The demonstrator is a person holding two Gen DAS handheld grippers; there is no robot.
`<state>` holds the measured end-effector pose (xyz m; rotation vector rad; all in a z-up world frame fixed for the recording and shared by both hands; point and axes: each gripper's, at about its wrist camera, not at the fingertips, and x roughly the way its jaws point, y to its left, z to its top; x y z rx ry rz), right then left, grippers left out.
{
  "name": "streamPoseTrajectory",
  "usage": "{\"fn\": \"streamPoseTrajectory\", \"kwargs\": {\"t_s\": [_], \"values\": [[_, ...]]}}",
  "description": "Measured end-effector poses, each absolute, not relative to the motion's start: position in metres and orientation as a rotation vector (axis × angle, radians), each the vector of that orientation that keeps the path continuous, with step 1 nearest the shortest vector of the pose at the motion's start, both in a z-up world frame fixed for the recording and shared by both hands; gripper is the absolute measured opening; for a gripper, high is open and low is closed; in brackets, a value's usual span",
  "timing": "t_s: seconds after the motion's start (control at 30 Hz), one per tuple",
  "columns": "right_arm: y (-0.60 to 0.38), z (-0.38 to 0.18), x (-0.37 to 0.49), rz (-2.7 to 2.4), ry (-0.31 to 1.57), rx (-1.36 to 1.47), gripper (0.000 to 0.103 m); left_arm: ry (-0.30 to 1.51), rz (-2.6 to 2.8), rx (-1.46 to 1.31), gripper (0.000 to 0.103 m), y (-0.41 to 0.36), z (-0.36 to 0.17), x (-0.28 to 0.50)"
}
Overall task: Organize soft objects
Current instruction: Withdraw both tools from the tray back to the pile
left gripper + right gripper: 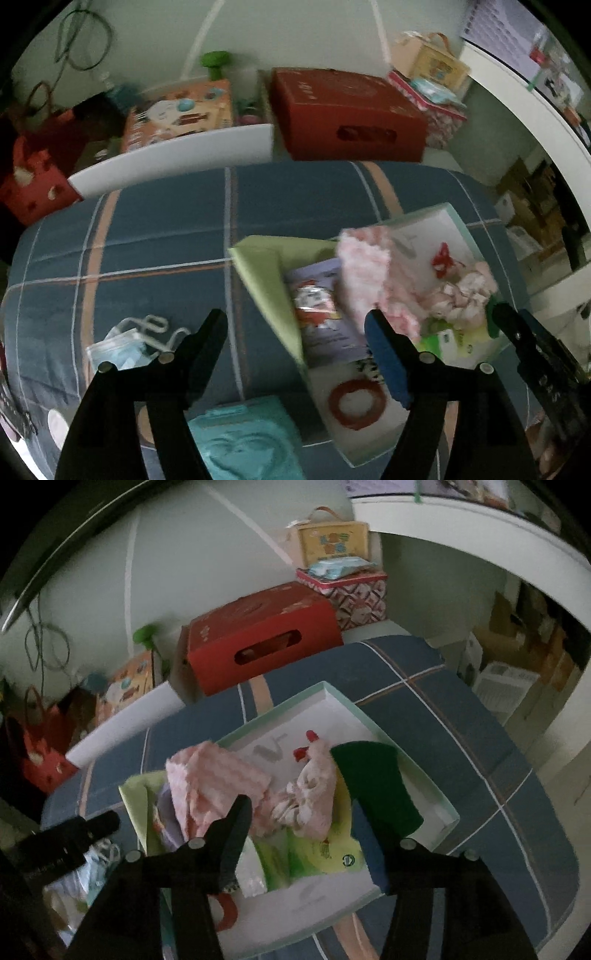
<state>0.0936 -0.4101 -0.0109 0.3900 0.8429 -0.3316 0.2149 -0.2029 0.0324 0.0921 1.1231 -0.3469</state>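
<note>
Now both grippers, left gripper (295, 347) and right gripper (314, 812), hang apart and empty over the shallow white cardboard box (448, 814), where the fluffy pink cloth (218, 775) lies gathered for tidying.

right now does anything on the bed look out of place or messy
Yes. The pink towel hangs over the white box's rim rather than lying inside it. A face mask and a teal cloth lie loose on the blanket, outside the box.
</note>
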Motion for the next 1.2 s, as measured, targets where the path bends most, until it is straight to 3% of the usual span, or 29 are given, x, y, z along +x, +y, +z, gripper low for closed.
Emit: {"fn": "streamPoseTrajectory", "kwargs": {"t_s": [0.1, 0.37, 0.43, 1.2], "values": [[-0.401, -0.011, 0.095, -0.31, 0.861, 0.355, 0.071, 1.105, -0.296, 0.06, 0.097, -0.185, 0.031, 0.217], [-0.385, -0.013, 0.101, -0.304, 0.901, 0.276, 0.09, 1.076, -0.204, 0.0, 0.099, -0.144, 0.026, 0.218], [-0.381, -0.013, 0.102, -0.301, 0.902, 0.261, 0.103, 1.075, -0.194, -0.018, 0.099, -0.136, 0.024, 0.218], [-0.286, 0.013, 0.124, -0.045, 0.828, 0.143, 0.103, 1.068, -0.148, -0.051, 0.099, -0.032, 0.042, 0.229]]}}
